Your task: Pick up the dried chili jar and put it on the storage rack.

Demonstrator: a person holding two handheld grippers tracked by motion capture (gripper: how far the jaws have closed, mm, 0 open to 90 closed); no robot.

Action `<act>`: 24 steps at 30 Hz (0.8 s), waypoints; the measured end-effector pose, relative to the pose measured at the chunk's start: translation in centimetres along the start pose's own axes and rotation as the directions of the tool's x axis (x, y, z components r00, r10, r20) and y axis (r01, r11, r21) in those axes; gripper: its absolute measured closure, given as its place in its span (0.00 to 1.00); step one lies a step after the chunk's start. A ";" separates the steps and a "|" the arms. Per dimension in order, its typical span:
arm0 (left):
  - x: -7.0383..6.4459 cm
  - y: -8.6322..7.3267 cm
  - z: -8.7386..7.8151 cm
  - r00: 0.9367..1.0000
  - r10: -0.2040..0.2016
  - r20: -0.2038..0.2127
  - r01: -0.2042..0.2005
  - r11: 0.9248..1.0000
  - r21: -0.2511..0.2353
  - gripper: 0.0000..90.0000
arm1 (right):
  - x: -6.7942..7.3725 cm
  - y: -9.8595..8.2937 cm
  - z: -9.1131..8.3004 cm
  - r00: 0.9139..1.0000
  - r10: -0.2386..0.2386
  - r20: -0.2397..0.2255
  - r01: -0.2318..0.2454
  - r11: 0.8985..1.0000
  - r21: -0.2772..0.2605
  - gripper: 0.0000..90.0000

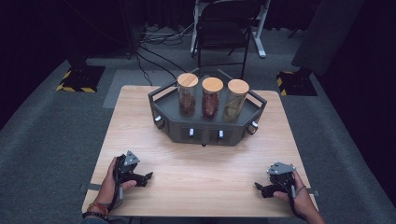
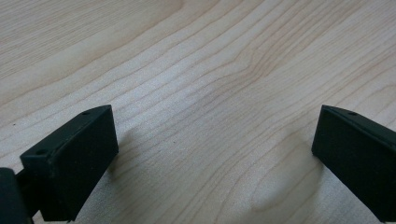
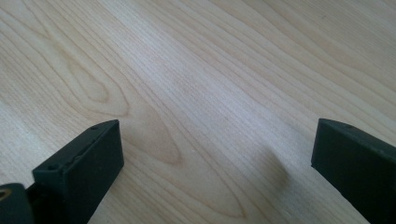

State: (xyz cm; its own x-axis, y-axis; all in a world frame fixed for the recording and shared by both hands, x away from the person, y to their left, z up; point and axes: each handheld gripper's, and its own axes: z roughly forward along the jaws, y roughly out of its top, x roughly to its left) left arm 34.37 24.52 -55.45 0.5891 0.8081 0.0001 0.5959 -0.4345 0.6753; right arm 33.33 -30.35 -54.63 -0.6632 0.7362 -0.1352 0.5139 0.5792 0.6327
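A dark grey angular tray (image 1: pixel 168 114) with knobs on its front stands at the far middle of the wooden table (image 1: pixel 196 168). Three clear jars with round wooden lids stand upright in it: left jar (image 1: pixel 187 93), middle jar (image 1: pixel 211 97), right jar (image 1: pixel 236 99). My left gripper (image 1: pixel 145 177) rests low at the near left, held by a hand, jaws wide apart over bare wood (image 2: pixel 210 116). At the near right my right gripper (image 1: pixel 259 187) is likewise open, nothing between its jaws, bare wood (image 3: pixel 210 116) below.
A black folding chair (image 1: pixel 223 32) and a white desk leg (image 1: pixel 259 44) stand beyond the table on grey carpet, with cables (image 1: pixel 154 56) on the floor. Yellow-black striped bases (image 1: pixel 77 79) sit at far left and far right (image 1: pixel 294 83).
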 end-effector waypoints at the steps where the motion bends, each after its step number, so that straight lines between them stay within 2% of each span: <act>1: 0.0 0.0 0.0 1.000 0.000 0.000 0.000 1.000 0.000 0.00 | 0.0 -0.2 0.0 1.000 0.011 -0.003 -0.011 1.000 -0.005 0.01; 6: 0.0 0.0 0.0 1.000 0.000 0.001 0.000 1.000 0.000 0.00 | -0.6 -1.1 0.1 0.997 0.072 -0.036 -0.073 0.996 -0.050 0.00; 9: 0.0 0.0 0.0 1.000 0.000 0.000 0.000 1.000 0.000 0.00 | -1.0 -1.7 0.3 0.990 0.122 -0.074 -0.127 0.989 -0.073 0.00; 11: 0.0 0.0 0.0 1.000 0.000 0.000 0.000 1.000 0.000 0.00 | -1.1 -1.9 0.3 0.990 0.117 -0.080 -0.124 0.988 -0.090 0.00; 24: 0.0 0.0 0.0 1.000 0.003 0.002 -0.003 1.000 0.000 0.00 | -1.2 -2.0 0.4 0.990 0.115 -0.082 -0.122 0.988 -0.090 0.00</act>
State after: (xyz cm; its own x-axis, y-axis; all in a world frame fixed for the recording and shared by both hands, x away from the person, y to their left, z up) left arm 34.38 24.55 -55.44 0.5923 0.8057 0.0005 0.5942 -0.4372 0.6751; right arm 33.32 -32.27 -55.98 -0.6421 0.7666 0.0009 0.5396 0.4511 0.7108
